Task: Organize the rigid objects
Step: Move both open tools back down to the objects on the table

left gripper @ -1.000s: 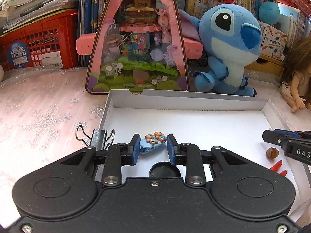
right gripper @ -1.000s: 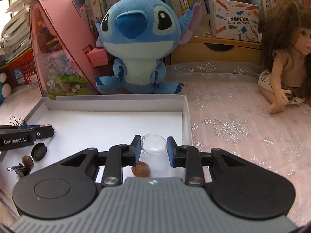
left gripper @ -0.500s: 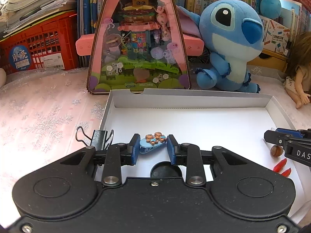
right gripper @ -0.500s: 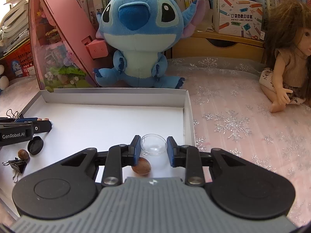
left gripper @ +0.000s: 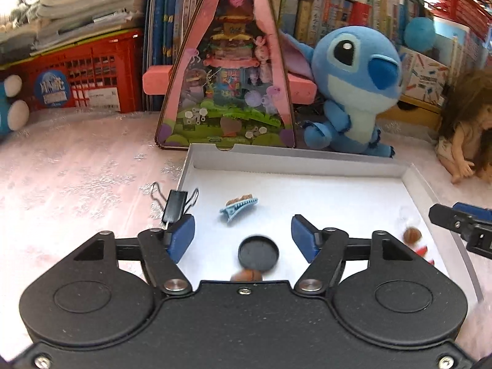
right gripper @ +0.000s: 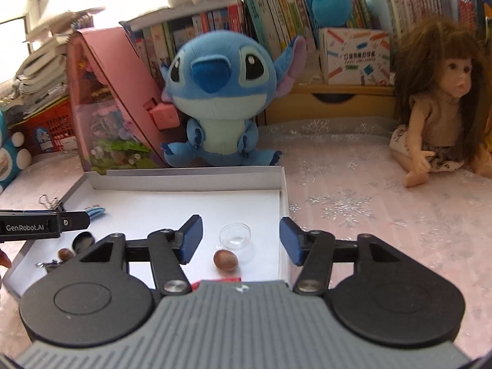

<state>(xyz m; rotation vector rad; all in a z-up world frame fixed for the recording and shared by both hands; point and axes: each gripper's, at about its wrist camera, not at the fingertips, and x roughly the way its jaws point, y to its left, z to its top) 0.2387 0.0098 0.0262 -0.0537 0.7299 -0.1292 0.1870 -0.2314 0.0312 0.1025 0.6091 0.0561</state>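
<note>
Both claws have just been opening and now stand released. The blue hair clip (left gripper: pixel 238 207) lies in the white tray (left gripper: pixel 295 156) just beyond the left claw (left gripper: pixel 243 238), its long axis running left-right. The clear dish (right gripper: pixel 235 235) sits between the right claw (right gripper: pixel 241 240) fingers, untouched.

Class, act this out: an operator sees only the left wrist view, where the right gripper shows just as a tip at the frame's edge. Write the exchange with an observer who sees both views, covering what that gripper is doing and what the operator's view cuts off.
Operator: Is the right gripper holding anything?
Observer: No. The right gripper has just been opening its fingers, and the clear dish lies free between them on the floor of the white box.
Operator: What lies in the box's near corner that my view cuts off?
Observer: A small binder clip lies there, inside the box, next to a brown nut.
</note>
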